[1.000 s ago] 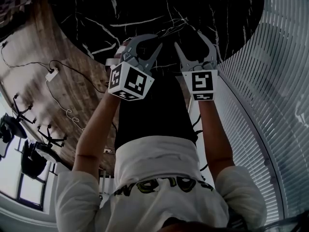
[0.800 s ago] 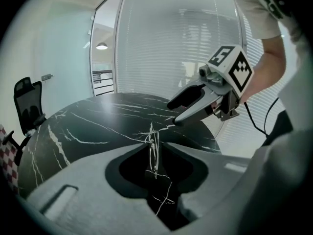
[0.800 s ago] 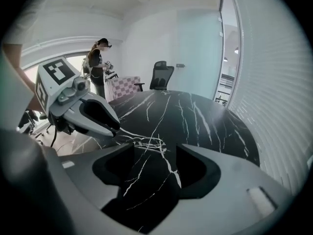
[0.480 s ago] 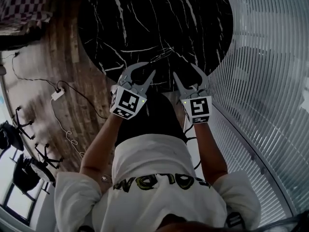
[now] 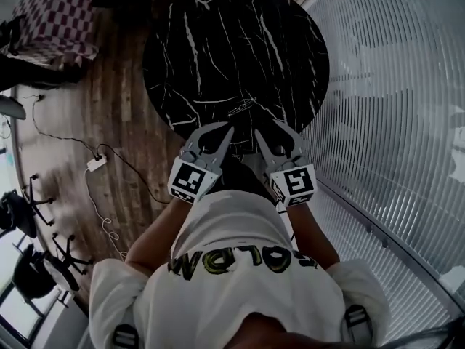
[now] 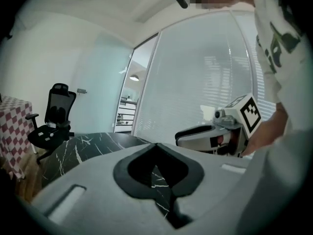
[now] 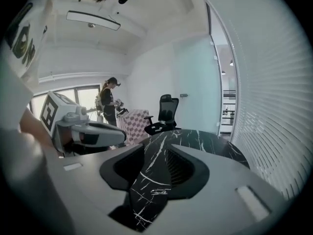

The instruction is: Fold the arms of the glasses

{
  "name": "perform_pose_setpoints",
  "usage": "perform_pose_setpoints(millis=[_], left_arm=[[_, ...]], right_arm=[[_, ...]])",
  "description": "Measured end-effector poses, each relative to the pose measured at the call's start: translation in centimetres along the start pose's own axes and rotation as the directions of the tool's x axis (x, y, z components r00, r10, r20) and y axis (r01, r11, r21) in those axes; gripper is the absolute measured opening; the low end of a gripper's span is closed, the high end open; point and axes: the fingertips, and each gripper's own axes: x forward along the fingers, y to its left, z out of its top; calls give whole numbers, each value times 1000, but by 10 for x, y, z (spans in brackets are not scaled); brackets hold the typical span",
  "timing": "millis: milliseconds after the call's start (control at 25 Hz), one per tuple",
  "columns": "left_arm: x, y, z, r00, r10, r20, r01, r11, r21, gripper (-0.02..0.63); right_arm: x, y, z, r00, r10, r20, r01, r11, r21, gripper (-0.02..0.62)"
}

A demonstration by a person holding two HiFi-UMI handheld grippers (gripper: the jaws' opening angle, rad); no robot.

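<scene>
The glasses [image 5: 243,110], a thin dark wire frame, lie on the round black marble table [image 5: 218,42] near its front edge. Both grippers are held up off the table, close to the person's chest and well short of the glasses. My left gripper [image 5: 218,131] [image 6: 155,146] is shut, its tips meeting with nothing between them. My right gripper [image 5: 273,132] [image 7: 164,148] has a narrow gap through which the tabletop shows. Its jaws are closing with nothing between them. Each gripper shows in the other's view: the right gripper [image 6: 215,133] and the left gripper [image 7: 93,133].
Slatted blinds [image 5: 392,122] run along the right side. A power strip and cables [image 5: 96,163] lie on the wooden floor to the left. A checkered cloth [image 5: 62,20] and a black office chair [image 7: 164,112] stand beyond the table. Another person [image 7: 108,102] stands far off.
Both grippers rose away from the tabletop and back toward the person's chest, leaving the glasses on the table. The right jaws narrowed. The table now looks smaller and farther off.
</scene>
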Motion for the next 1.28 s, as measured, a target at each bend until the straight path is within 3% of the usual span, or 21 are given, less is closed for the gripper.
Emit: perform_pose_setpoints(millis=[240,440,760,1280], left_arm=[[-15,-17,57,995,-8,95,11,999,-37,2],[-20,-28,82,987,-1,159,9,999,-51,2],[-28,-36,110,978,-14,209,21,999,-33,2],[-26,-40,101,979,-15,206,25,998,-49,2]], right_arm=[[-23,28,66,989,57,137,-57,998,-4,51],[-34,44,101,975,75,210,-74,997,-10,3],[-43,56,126,962,89,257,-89,996,-12,2],[-42,55,116,963,94,251,-97,995,1,2]])
